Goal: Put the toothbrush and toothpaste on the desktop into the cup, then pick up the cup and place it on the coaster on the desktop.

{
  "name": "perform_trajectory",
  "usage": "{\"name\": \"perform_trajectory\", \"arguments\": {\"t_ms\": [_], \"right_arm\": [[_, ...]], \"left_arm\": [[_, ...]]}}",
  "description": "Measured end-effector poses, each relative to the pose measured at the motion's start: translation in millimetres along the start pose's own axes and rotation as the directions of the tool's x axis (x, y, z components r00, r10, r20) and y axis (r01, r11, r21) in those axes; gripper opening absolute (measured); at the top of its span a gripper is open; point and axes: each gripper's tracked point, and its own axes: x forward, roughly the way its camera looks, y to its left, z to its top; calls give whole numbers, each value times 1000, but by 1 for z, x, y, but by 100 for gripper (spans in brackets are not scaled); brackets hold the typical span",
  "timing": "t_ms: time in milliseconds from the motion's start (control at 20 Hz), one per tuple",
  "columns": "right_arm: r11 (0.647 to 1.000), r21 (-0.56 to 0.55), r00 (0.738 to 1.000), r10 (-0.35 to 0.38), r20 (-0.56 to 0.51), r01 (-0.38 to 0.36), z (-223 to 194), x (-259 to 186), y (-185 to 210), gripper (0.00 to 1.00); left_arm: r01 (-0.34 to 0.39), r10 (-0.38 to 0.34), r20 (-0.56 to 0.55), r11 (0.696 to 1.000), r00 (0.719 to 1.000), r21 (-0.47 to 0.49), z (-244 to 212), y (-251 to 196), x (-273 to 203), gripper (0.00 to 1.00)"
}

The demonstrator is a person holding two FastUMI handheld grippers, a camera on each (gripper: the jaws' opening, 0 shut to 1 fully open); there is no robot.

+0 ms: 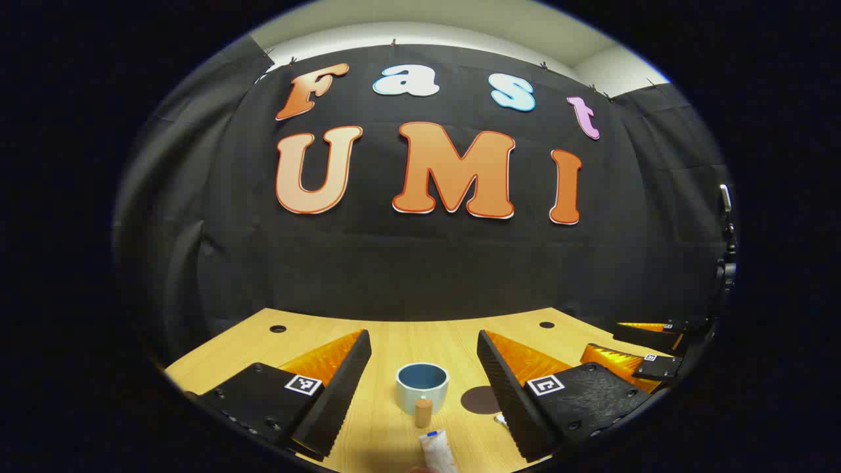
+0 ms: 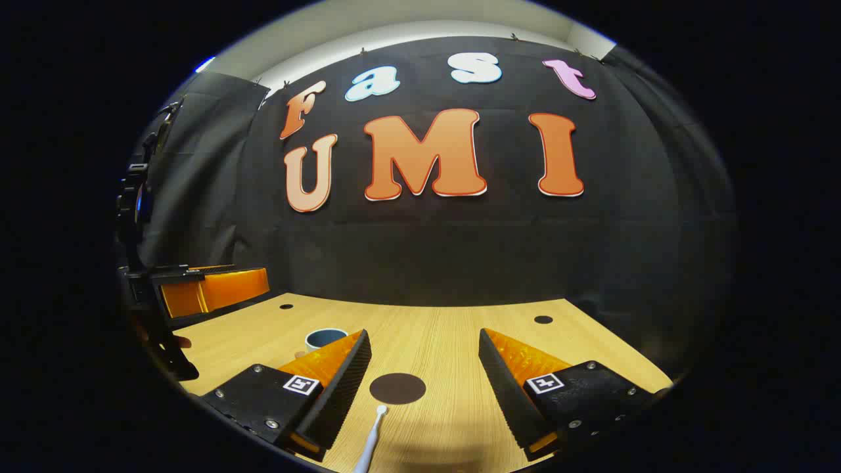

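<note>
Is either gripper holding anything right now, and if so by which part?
Nothing is held. The left gripper and right gripper are both open, above the wooden desktop; the white toothpaste tube and white toothbrush lie untouched.

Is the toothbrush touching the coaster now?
Apart. In the right gripper view, a strip of bare desktop lies between the toothbrush head and the near edge of the coaster.
</note>
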Motion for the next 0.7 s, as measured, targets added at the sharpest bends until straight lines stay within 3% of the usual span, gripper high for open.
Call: {"name": "perform_trajectory", "arguments": {"t_ms": [100, 250, 400, 550, 700], "right_arm": [[1000, -1, 1000, 20, 5, -20, 6, -3, 4, 99], [999, -36, 999, 37, 14, -37, 12, -7, 8, 99], [999, -30, 998, 39, 46, -37, 29, -13, 11, 99], [999, -18, 998, 47, 50, -46, 31, -14, 14, 99], [999, -14, 998, 47, 37, -47, 29, -15, 15, 99]], "left_arm": [[22, -22, 11, 999, 1000, -27, 1, -6, -5, 97], [-16, 16, 36, 1000, 999, -20, 13, 5, -14, 97], [-3, 6, 25, 995, 1000, -100, 20, 5, -20, 98], [-3, 3, 9, 998, 1000, -67, 23, 7, -27, 97], [58, -58, 3, 996, 998, -74, 20, -12, -32, 97]]}}
